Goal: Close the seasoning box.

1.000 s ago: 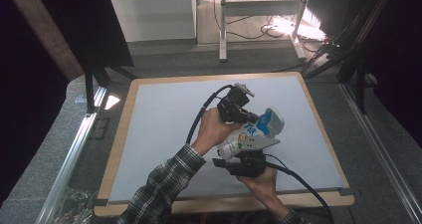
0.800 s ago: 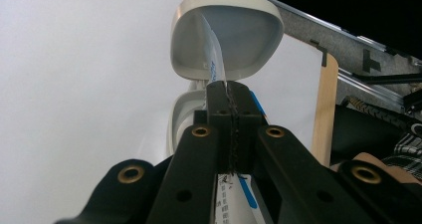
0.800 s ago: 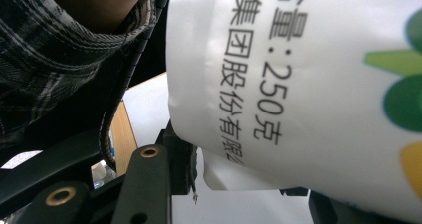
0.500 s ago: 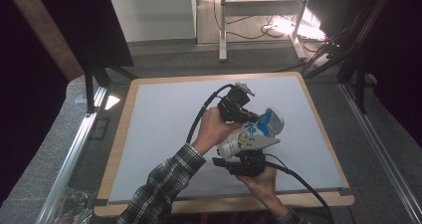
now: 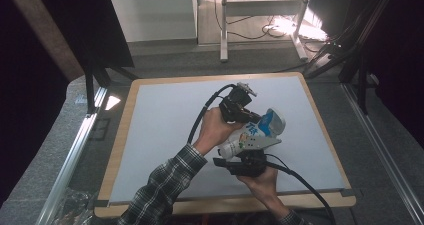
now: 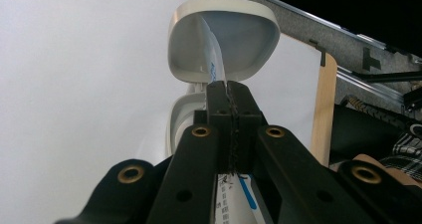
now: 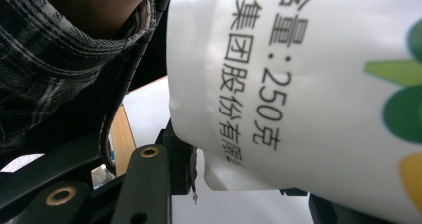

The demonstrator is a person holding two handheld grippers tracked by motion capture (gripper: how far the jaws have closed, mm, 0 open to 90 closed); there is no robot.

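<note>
A person is working over the pale mat (image 5: 165, 135) of the table (image 5: 120, 135), holding a gripper in each hand, and both tools are meeting at one white bottle (image 5: 252, 135) lying slanted above the mat near its right-hand half, its open cap end pointing up and to the right.

In the high view, the left gripper (image 5: 247, 117) is coming in from the upper left of the bottle, the left hand (image 5: 215, 130) wrapping its body, a black cable (image 5: 200, 120) looping back from it toward the plaid sleeve (image 5: 165, 190). Its jaws are lying pressed tight together, and in the left gripper view a thin white-and-blue printed sheet (image 6: 215, 67) is being pinched between the pads (it looks like a label or seal strip, though what exactly it is I cannot tell). Just beyond the jaw tips the bottle's flip lid (image 6: 224, 40) is standing open, grey-white and hollow, tilted back from the neck.

The right gripper (image 5: 245, 160) is sitting below the bottle in the right hand (image 5: 262, 182), gripping the bottle's lower body; its jaws are standing partly apart with the white printed wall between them. In the right gripper view that wall, with black characters and green and yellow marks, is looming close above the left-hand jaw, the plaid sleeve crossing the upper left corner
</note>
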